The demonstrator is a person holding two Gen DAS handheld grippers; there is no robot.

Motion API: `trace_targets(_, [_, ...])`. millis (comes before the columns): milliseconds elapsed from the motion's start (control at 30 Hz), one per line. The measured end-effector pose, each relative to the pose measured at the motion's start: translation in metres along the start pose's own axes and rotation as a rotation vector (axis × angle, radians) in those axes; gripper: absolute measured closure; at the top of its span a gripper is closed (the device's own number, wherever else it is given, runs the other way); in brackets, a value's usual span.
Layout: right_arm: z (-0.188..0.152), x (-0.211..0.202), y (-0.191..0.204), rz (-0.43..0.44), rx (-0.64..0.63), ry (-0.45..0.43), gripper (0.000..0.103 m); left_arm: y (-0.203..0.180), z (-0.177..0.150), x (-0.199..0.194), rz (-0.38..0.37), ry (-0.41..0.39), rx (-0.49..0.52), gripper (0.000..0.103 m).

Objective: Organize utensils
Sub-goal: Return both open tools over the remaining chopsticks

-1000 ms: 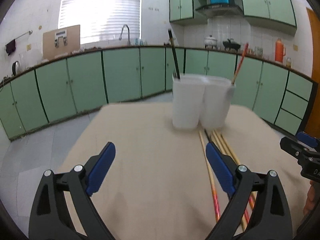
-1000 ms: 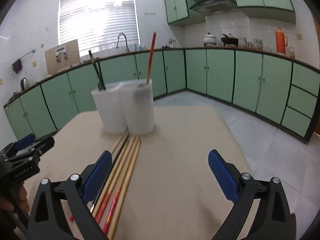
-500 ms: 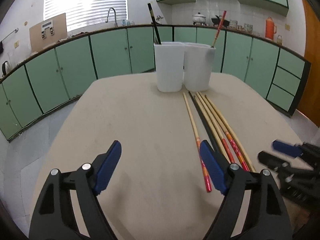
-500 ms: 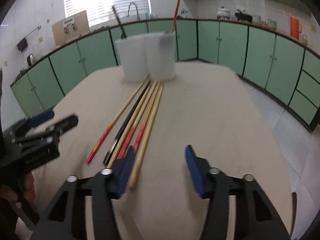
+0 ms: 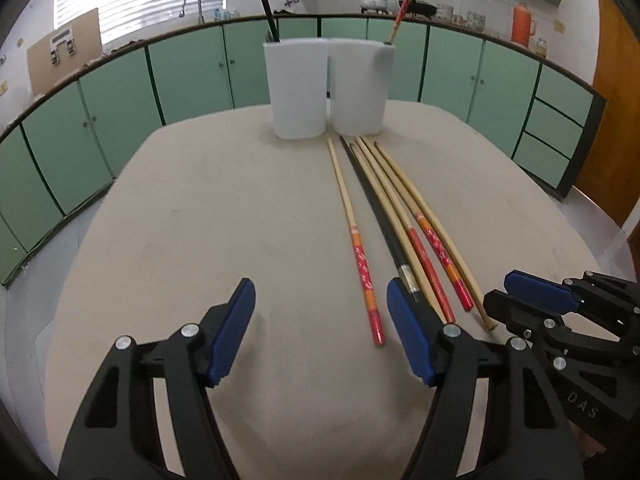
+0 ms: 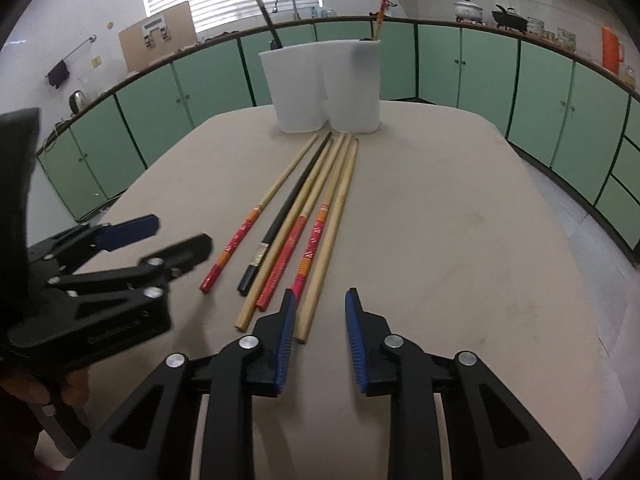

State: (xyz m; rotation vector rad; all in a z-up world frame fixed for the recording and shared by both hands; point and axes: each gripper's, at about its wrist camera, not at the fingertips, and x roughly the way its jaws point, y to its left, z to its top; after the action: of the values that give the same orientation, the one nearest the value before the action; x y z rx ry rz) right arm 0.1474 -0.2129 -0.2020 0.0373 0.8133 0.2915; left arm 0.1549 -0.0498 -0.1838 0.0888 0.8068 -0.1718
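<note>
Several chopsticks (image 5: 384, 204) lie side by side on the beige table (image 5: 200, 220), pointing at two white holder cups (image 5: 326, 86); they also show in the right wrist view (image 6: 304, 216). One black chopstick (image 5: 262, 0) stands in the left cup, one red-tipped chopstick (image 5: 404, 0) in the right cup. My left gripper (image 5: 320, 320) is open and empty, just left of the chopsticks' near ends. My right gripper (image 6: 320, 320) is open with narrowed jaws, empty, just behind the near end of the rightmost plain chopstick (image 6: 320, 284).
The cups (image 6: 324, 84) stand at the table's far side. Green kitchen cabinets (image 5: 120, 100) ring the room. The table edge (image 6: 580, 240) curves away on the right. Each gripper shows in the other's view, left (image 6: 120, 252) and right (image 5: 560, 312).
Both grippers have drawn back toward the near ends of the chopsticks and tilted down. The right jaws have narrowed. The chopsticks and cups have not moved.
</note>
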Motion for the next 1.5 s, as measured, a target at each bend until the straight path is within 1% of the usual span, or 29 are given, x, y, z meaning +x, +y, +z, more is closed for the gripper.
trace_targets(33, [-0.001, 0.002, 0.001, -0.001, -0.005, 0.01, 0.083, -0.001, -0.001, 0.002, -0.003, 0.012, 0.001, 0.039])
trace_targets(100, [-0.004, 0.007, 0.001, 0.001, -0.005, 0.022, 0.087, -0.003, -0.003, 0.008, -0.012, 0.047, -0.001, 0.044])
trace_targets(133, [-0.004, 0.007, 0.0, -0.012, -0.009, 0.021, 0.092, -0.004, -0.004, 0.01, -0.015, 0.057, -0.004, 0.045])
trace_targets(167, [-0.004, 0.008, -0.001, -0.027, -0.016, 0.017, 0.094, -0.004, -0.004, 0.012, -0.018, 0.066, -0.007, 0.046])
trace_targets(233, [-0.002, 0.008, -0.006, -0.045, -0.008, 0.012, 0.095, -0.002, -0.005, 0.011, -0.021, 0.064, -0.017, 0.05])
trace_targets(267, [-0.001, 0.008, -0.009, -0.045, 0.0, 0.012, 0.095, -0.001, -0.005, 0.012, -0.019, 0.065, -0.025, 0.055])
trace_targets(300, [-0.001, 0.007, -0.013, -0.038, 0.011, 0.011, 0.095, 0.001, -0.005, 0.011, -0.021, 0.065, -0.033, 0.058])
trace_targets(367, [0.001, 0.008, -0.017, -0.01, 0.007, 0.023, 0.095, 0.004, -0.004, 0.011, -0.028, 0.067, -0.038, 0.06])
trace_targets(433, [0.001, 0.005, -0.019, -0.003, 0.011, 0.021, 0.093, 0.004, -0.004, 0.01, -0.028, 0.069, -0.034, 0.059])
trace_targets(500, [-0.001, 0.003, -0.019, 0.015, 0.015, 0.026, 0.092, 0.002, -0.005, 0.009, -0.037, 0.068, -0.026, 0.049])
trace_targets(533, [-0.003, 0.003, -0.019, 0.016, 0.013, 0.028, 0.092, 0.001, -0.005, 0.009, -0.037, 0.068, -0.022, 0.048])
trace_targets(700, [-0.006, 0.003, -0.015, 0.004, -0.001, 0.025, 0.092, -0.001, -0.008, 0.009, -0.034, 0.064, -0.015, 0.048])
trace_targets(1000, [-0.005, 0.004, -0.015, 0.009, -0.003, 0.027, 0.091, -0.002, -0.011, 0.006, -0.034, 0.064, -0.014, 0.049])
trace_targets(1200, [-0.005, 0.006, -0.015, 0.006, -0.005, 0.02, 0.091, 0.0, -0.011, 0.008, -0.041, 0.064, -0.031, 0.049])
trace_targets(1233, [-0.006, 0.006, -0.014, 0.004, -0.007, 0.017, 0.091, 0.0, -0.011, 0.008, -0.041, 0.063, -0.036, 0.05])
trace_targets(1300, [-0.007, 0.006, -0.014, 0.001, -0.009, 0.011, 0.091, 0.002, -0.011, 0.007, -0.042, 0.06, -0.051, 0.055])
trace_targets(1367, [-0.007, 0.006, -0.014, 0.003, -0.007, 0.011, 0.091, 0.003, -0.012, 0.007, -0.045, 0.059, -0.059, 0.058])
trace_targets(1500, [-0.007, 0.005, -0.015, 0.007, -0.002, 0.014, 0.091, -0.001, -0.013, 0.004, -0.044, 0.063, -0.041, 0.058])
